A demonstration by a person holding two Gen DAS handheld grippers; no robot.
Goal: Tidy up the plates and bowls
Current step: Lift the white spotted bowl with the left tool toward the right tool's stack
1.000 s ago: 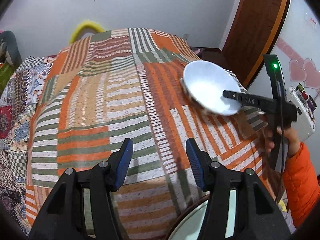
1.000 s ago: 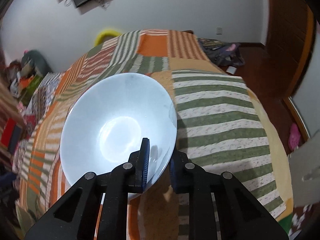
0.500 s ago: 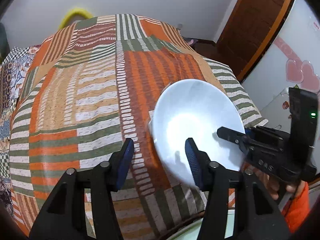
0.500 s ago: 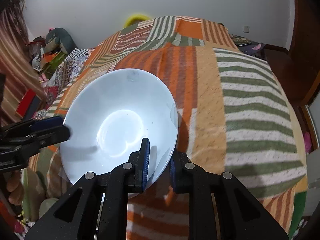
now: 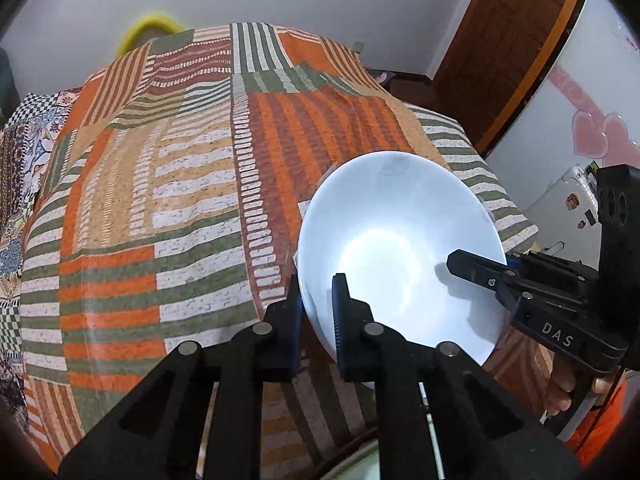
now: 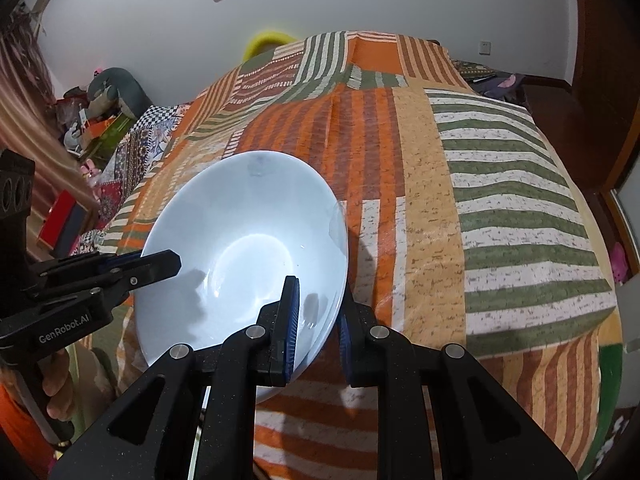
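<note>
Left wrist view: my left gripper (image 5: 316, 312) and right gripper (image 5: 476, 266) both clamp the tilted white bowl (image 5: 400, 248), lower-left rim versus right rim.

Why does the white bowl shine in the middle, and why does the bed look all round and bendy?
Left wrist view: a lamp's glare brightens the white bowl, and a dark finger shadow falls inside it. Right wrist view: the same glare; the fisheye lens bulges the striped bedspread and darkens the picture's corners.
</note>
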